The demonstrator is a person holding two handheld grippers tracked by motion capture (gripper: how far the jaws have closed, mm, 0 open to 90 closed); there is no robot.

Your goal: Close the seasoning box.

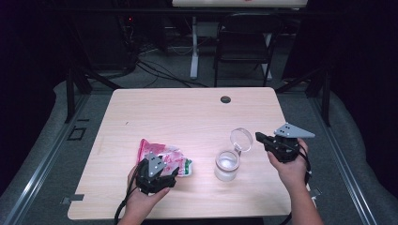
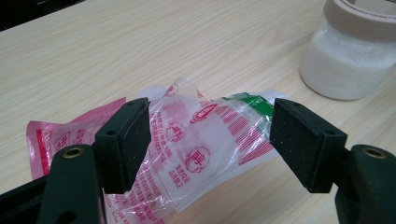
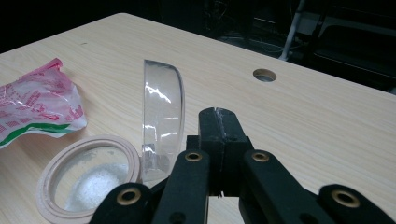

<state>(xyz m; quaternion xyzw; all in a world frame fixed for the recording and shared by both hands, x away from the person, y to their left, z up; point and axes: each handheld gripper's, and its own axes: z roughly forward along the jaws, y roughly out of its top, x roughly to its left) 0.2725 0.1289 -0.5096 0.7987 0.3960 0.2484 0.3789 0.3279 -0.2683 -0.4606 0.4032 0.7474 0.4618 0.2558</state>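
Left gripper (image 2: 210, 140) straddles the bag (image 2: 196, 140) near left, jaws wide, not yet pinching; right gripper (image 3: 219, 126) clenched beside the jar (image 1: 227, 165), lid (image 3: 161, 121) flipped up. Thin film could slip, spilling sugar

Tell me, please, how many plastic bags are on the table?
1: the plastic bag, red-printed with a green strip, lies crumpled left of the open jar, between the open jaws of the left gripper. Nothing suggests another is hidden.
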